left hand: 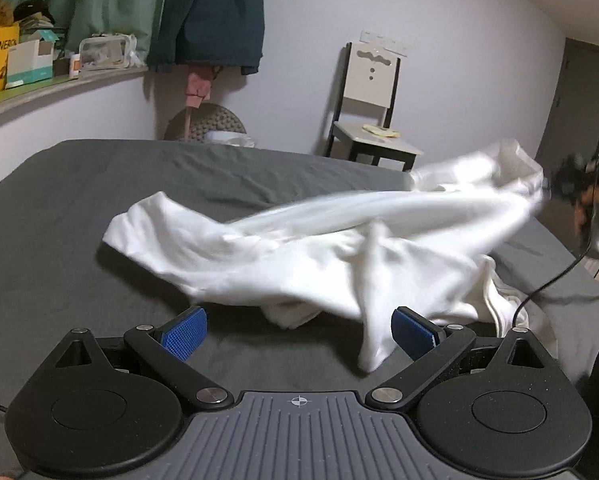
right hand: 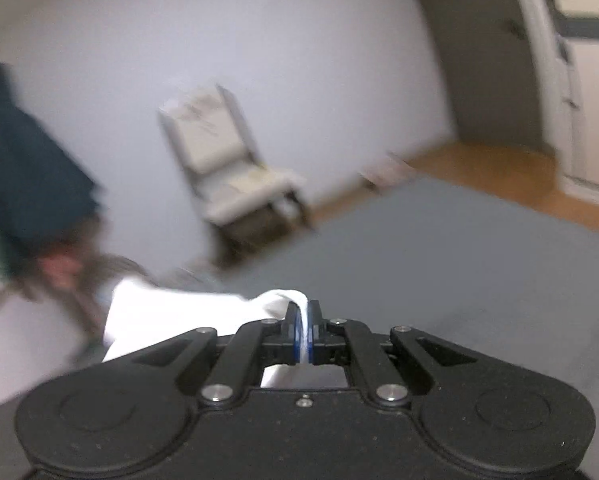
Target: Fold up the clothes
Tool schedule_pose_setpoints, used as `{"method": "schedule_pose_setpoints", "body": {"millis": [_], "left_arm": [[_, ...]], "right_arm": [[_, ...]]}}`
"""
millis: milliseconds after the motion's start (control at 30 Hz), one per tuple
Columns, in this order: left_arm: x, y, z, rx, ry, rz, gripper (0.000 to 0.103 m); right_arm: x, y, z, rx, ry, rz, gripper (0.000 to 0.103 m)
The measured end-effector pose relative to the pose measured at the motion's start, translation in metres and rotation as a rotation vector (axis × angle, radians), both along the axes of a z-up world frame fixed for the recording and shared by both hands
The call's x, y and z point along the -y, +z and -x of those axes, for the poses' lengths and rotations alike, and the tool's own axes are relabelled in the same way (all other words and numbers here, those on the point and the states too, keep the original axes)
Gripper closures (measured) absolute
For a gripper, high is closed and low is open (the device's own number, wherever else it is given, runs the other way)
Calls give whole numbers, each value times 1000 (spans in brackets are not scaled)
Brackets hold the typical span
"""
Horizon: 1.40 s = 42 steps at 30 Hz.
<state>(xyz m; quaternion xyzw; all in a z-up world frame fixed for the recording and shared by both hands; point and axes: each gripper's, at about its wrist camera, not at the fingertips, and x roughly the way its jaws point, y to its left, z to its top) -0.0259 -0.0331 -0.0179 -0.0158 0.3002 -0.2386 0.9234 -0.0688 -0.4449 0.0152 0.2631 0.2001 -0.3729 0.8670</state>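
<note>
A white garment point(left hand: 299, 248) lies crumpled on the dark grey bed point(left hand: 79, 220), with one part stretched and lifted toward the right. My left gripper point(left hand: 299, 330) is open just in front of it, and a hanging fold of the cloth drops down beside its right pad point(left hand: 413, 330). At the right edge of the left wrist view, my right gripper point(left hand: 567, 188) pulls the lifted end, held by a hand. In the right wrist view, my right gripper point(right hand: 305, 334) is shut on a white fold of the garment point(right hand: 171, 316), which trails off to the left. That view is blurred.
A chair point(left hand: 369, 112) stands by the far wall beyond the bed, with a dark jacket point(left hand: 215, 16) hanging to its left. A shelf point(left hand: 51, 84) with boxes runs along the left wall. A black cable point(left hand: 547, 284) hangs at the right over the bed. Wooden floor point(right hand: 499, 172) lies past the bed.
</note>
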Motion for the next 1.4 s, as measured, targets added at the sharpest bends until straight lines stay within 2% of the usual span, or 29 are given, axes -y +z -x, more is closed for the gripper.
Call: {"method": "schedule_pose_setpoints", "body": {"millis": [100,133,167,200,233,267,333,467,533,600,633,667,700,767,833,933,1000,1100,1133,1167,1233,1300,1400], "left_arm": [[0,-1,1,-1,-12,-4,4],[0,-1,1,-2,-14,-6,4],[0,-1,1,-3,-14,-6,4],[0,-1,1,-3,-13,-6,4],[0,0,0,-4,-11,-5,4],[0,0,0,-5,-9,-4,4],[1,-1,-1,-10,-4,-7,4],[8,-2,-1,-15,-10,-23,4],[9,-1,-2,-14,-11,-27,4],[8,-2,-2,-15,-4,-30,4],[7,-2,-3,-18,0,-30,4],[6,-3,-3,-22,5,-29,4],[6,-3,-3,-26,8,-27,4],[5,-3,-4,-32,13,-23,4],[6,-2,-5,-32,13,-19,4],[7,0,-4,-28,6,-20,4],[8,0,-5,-27,4,-23,4],[8,0,-5,-26,4,-28,4],[9,1,-5,-21,7,-33,4],[10,2,-5,-14,11,-41,4],[12,10,-6,8,15,-62,4],[15,26,-11,33,-21,-84,4],[20,55,-24,55,-122,-131,4]], "right_arm": [[20,-34,-2,-181,61,-127,93],[21,-42,-2,-218,81,-157,87],[17,-46,0,-232,73,-160,73],[12,-47,2,-231,69,-154,65],[2,-44,3,-190,77,-123,56],[-8,-41,2,-155,98,-95,55],[-32,-34,-14,-128,228,-63,54],[-107,-41,-63,-228,683,-112,53],[-158,-50,-75,-267,875,-65,52],[-201,-59,-80,-313,996,-5,48],[-220,-65,-82,-339,1041,24,49],[-236,-71,-83,-364,1077,45,70],[-243,-75,-81,-382,1090,49,85],[-257,-84,-77,-419,1116,56,93],[-264,-86,-66,-428,1145,58,95],[-267,-78,-35,-454,1232,1,96],[-272,-74,-16,-497,1297,20,96],[-275,-66,-4,-511,1303,47,95],[-273,-63,-10,-502,1300,51,90],[-270,-58,-14,-486,1289,59,77],[-256,-45,-15,-416,1231,103,59],[-240,-32,-19,-358,1178,146,56],[-209,-25,-49,-387,1163,218,56]]}}
